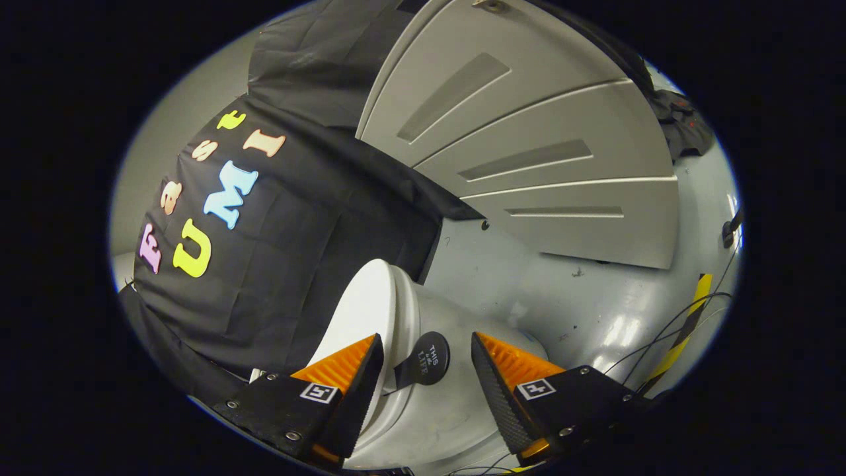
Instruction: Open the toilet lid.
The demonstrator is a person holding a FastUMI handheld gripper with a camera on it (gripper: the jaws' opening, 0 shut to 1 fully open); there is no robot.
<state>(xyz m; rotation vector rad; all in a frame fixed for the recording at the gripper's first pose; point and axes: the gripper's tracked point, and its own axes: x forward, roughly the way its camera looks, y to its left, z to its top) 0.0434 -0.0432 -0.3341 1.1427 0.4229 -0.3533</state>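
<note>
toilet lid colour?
White. The toilet lid shows best in the gripper view, just ahead of the open gripper.

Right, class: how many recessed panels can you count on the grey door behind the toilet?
3. One long recess on the top section of the door, one on the middle section, one on the lowest. The open hand-held gripper points at the toilet lid.

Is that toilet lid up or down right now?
Up. The toilet lid stands raised, edge-on just ahead of the open tongs, near the black cloth wall. A round black tab sits between the fingers, untouched.
</note>
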